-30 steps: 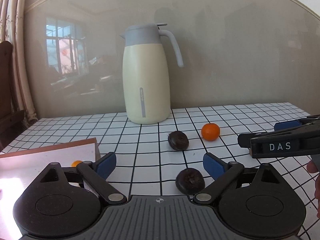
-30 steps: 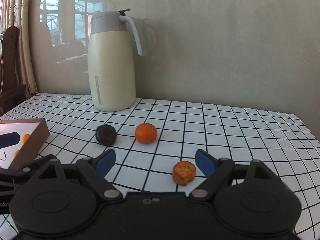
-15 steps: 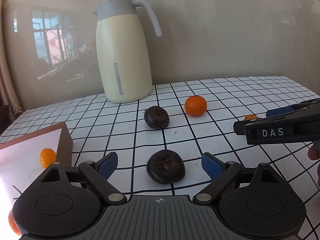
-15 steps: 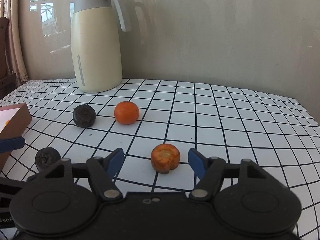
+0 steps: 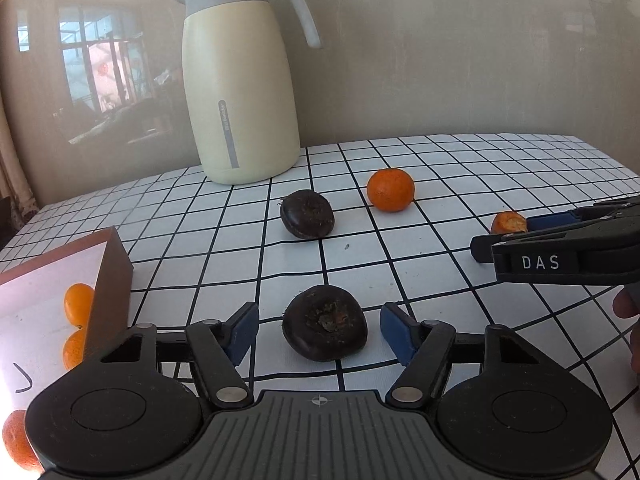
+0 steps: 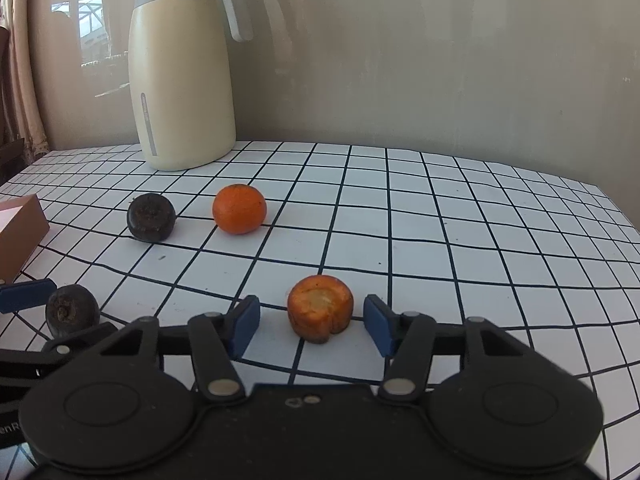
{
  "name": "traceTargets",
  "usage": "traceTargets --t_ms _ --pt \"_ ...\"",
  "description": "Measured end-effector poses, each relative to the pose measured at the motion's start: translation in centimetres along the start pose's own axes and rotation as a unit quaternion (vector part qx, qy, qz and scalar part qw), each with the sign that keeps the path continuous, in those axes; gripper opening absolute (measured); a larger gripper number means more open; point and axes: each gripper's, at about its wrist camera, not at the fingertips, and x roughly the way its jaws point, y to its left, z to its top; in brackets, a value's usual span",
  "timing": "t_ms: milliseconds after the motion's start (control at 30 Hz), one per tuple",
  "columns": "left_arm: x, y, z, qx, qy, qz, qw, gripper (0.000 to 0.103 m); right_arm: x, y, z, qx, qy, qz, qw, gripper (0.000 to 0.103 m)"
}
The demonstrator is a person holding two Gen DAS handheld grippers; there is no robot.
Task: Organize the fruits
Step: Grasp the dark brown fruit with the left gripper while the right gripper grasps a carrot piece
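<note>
My left gripper [image 5: 320, 330] is open, its blue pads on either side of a dark brown fruit [image 5: 325, 328] on the checked table; the pads do not touch it. My right gripper [image 6: 312, 324] is open around an orange stub-shaped fruit [image 6: 320, 306], also seen in the left wrist view [image 5: 508, 223]. A second dark fruit [image 5: 306, 214] and a round orange [image 5: 390, 190] lie farther back. A brown box [image 5: 60, 300] at the left holds several small oranges [image 5: 79, 304].
A tall cream thermos jug [image 5: 240, 92] with a grey lid stands at the back by the wall. The right gripper's body [image 5: 568, 252] crosses the right side of the left wrist view. The table's right edge [image 6: 616, 208] is near.
Both grippers have moved forward and lower. The near dark fruit now lies between the left pads, and the orange stub between the right pads. Both stay open.
</note>
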Motion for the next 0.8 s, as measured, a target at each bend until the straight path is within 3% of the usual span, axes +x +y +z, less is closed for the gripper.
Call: traceTargets --t_ms 133,267,800 --pt "-0.2 -0.3 0.0 0.007 -0.002 0.0 1.0 0.062 0.0 0.1 0.1 -0.004 0.0 -0.003 1.0 0.042" --pt "-0.2 -0.4 0.0 0.005 -0.004 -0.005 1.0 0.043 0.1 0.2 0.2 -0.01 0.001 -0.009 1.0 0.026" --pt "-2.2 -0.2 0.2 -0.007 -0.024 -0.021 0.9995 0.043 -2.6 0.2 1.1 -0.014 -0.021 -0.013 1.0 0.026"
